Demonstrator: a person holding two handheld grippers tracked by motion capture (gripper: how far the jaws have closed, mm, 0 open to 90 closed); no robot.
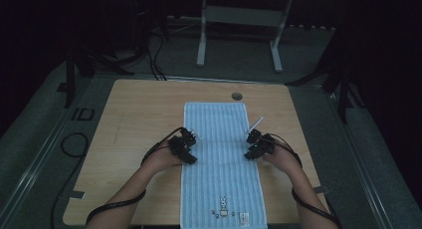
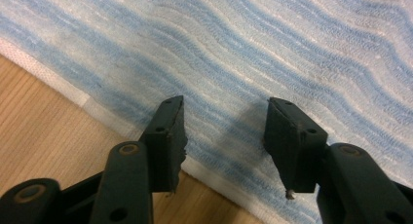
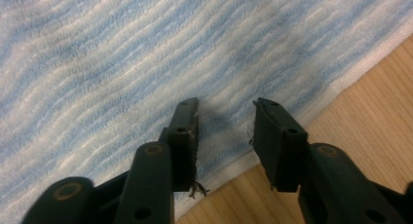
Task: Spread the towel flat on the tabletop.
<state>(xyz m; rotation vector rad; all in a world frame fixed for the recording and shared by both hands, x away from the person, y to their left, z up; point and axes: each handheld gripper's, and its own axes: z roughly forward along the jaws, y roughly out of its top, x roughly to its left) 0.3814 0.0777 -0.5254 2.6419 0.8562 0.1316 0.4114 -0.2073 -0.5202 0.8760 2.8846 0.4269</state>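
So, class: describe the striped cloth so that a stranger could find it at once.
On the light wooden table, a long blue-and-white striped towel lies flat down the middle, between the left gripper and right gripper. A small rabbit figure near its front edge marks it.

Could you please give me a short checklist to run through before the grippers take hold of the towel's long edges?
1. Towel lies flat and lengthwise on the table: ok.
2. Left gripper over the towel's left edge, jaws apart with nothing pinched: ok.
3. Right gripper over the right edge, jaws apart with nothing pinched: ok.
4. Both grippers level with each other across the towel: ok.
5. Jaw tips touching the cloth: cannot tell.
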